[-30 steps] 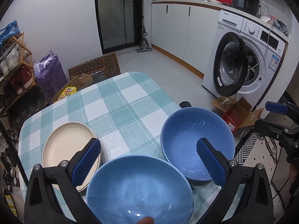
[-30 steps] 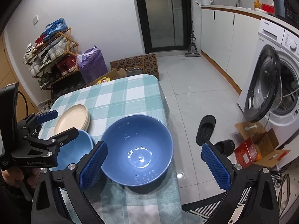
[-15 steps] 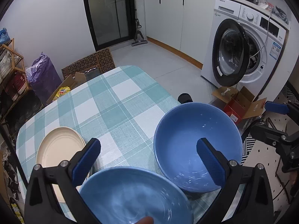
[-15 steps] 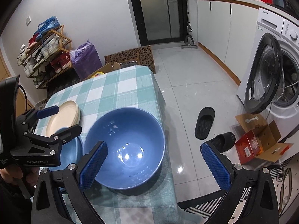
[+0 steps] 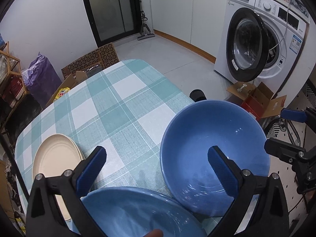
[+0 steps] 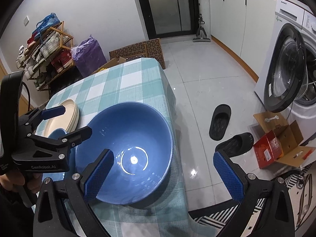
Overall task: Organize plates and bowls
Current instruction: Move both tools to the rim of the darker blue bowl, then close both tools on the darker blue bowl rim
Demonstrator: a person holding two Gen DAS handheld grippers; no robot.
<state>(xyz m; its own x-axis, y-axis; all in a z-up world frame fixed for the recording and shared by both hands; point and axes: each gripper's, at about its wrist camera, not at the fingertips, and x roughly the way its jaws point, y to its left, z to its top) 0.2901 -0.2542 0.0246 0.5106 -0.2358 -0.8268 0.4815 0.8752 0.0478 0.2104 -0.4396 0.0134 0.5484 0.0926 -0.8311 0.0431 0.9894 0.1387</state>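
Two blue bowls and a stack of cream plates sit on a teal checked tablecloth. One big blue bowl stands near the table's right edge; it also shows in the right wrist view. A second blue bowl lies under my left gripper, which is open and empty. The cream plates are at the left; they also show in the right wrist view. My right gripper is open and empty, its left finger over the big bowl's near rim.
A washing machine with its door open stands at the right. Black slippers and an open cardboard box lie on the floor beside the table. A shoe rack and a purple bag stand beyond the table.
Both grippers have moved forward and lower toward the bowls. The near bowl has slid down in the left wrist view. The right gripper's left finger now overlaps the big bowl's rim.
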